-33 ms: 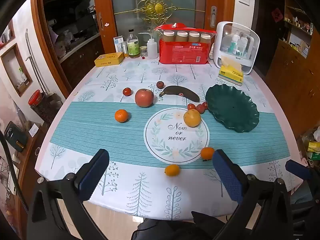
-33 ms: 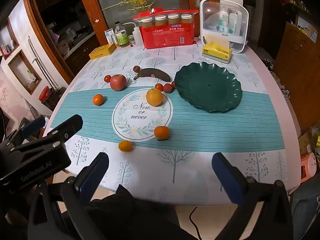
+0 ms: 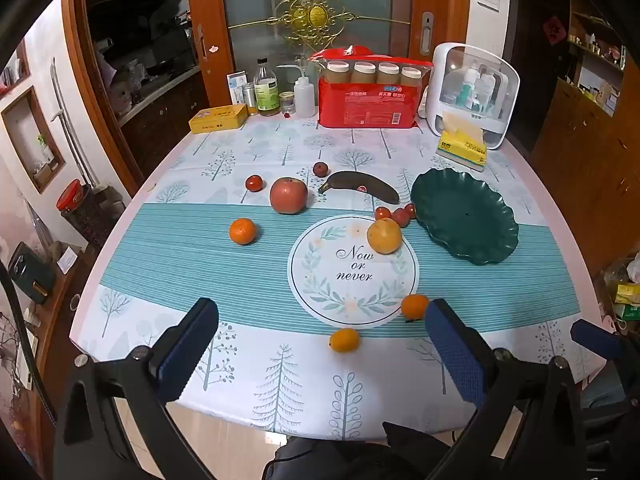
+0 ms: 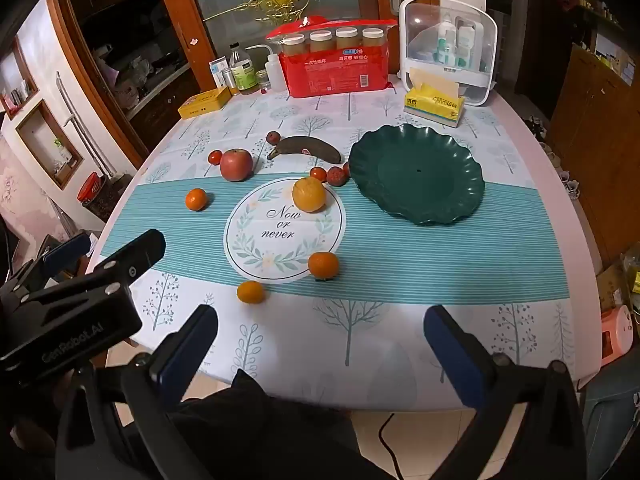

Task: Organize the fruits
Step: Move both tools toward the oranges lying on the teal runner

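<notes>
Far end of the bench [image 3: 540, 280], left to right: a yellow tin [image 3: 218, 118], a glass bottle with a green label [image 3: 267, 90], a white squeeze bottle [image 3: 304, 96], a red pack of paper cups [image 3: 370, 96] and a white storage case with a clear door [image 3: 472, 94]. A yellow tissue pack [image 3: 462, 145] lies just in front of the case. The tablecloth [image 3: 240, 264] carries a teal striped band and a round emblem (lettered "Now or never") [image 3: 354, 270].
</notes>
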Action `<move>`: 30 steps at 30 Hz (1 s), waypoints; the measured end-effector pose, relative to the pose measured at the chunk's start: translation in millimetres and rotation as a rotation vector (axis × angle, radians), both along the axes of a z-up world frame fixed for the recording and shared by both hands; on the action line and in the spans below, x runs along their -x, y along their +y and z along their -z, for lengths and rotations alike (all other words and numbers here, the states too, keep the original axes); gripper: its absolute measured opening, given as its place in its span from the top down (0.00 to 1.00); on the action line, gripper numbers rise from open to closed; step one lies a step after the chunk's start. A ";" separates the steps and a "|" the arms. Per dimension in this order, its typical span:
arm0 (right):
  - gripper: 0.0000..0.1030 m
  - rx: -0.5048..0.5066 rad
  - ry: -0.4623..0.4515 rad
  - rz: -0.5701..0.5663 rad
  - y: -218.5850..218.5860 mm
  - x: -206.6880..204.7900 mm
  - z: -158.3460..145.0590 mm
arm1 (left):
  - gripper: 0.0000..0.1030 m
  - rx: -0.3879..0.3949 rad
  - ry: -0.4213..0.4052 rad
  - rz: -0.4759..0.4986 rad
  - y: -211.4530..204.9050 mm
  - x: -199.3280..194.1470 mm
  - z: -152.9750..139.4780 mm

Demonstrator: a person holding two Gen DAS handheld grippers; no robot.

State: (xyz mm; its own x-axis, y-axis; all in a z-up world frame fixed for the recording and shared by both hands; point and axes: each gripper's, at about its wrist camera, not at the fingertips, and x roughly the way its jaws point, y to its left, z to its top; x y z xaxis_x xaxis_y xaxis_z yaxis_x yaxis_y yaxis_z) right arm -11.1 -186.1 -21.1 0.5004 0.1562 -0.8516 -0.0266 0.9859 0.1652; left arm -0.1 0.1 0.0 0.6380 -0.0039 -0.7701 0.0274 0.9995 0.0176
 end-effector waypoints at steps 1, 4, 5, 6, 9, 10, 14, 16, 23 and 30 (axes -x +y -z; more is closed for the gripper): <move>0.00 -0.007 -0.005 0.001 -0.3 0.3 -0.1 | 0.00 -0.001 0.000 0.000 0.0 0.2 -0.1; 0.00 -0.005 -0.004 0.000 -0.2 0.5 -0.1 | 0.00 -0.005 0.005 -0.001 -0.2 -0.1 -0.2; 0.00 -0.005 -0.005 0.000 -0.2 0.6 -0.2 | 0.00 -0.005 0.004 -0.001 -0.2 -0.1 -0.4; 0.00 -0.006 -0.005 -0.001 -0.2 0.7 -0.3 | 0.00 -0.005 0.003 -0.001 -0.1 -0.2 -0.4; 0.00 -0.005 -0.004 0.000 -0.1 0.7 0.2 | 0.00 -0.006 0.007 -0.002 -0.4 -0.5 0.2; 0.00 -0.005 -0.004 0.000 -0.1 0.7 0.4 | 0.00 -0.006 0.008 -0.003 -0.5 -0.7 0.2; 0.00 -0.005 -0.006 0.000 0.6 0.9 -0.1 | 0.00 -0.007 0.007 -0.007 3.8 2.2 1.4; 0.00 -0.005 -0.006 0.001 0.4 0.6 -0.2 | 0.00 -0.009 0.006 -0.008 6.1 -0.3 0.0; 0.00 -0.007 -0.005 -0.002 0.3 2.2 2.3 | 0.00 -0.014 0.005 -0.018 9.8 4.3 0.0; 0.00 -0.008 -0.001 -0.005 3.1 -0.5 1.1 | 0.00 -0.012 0.003 -0.025 8.4 5.9 0.1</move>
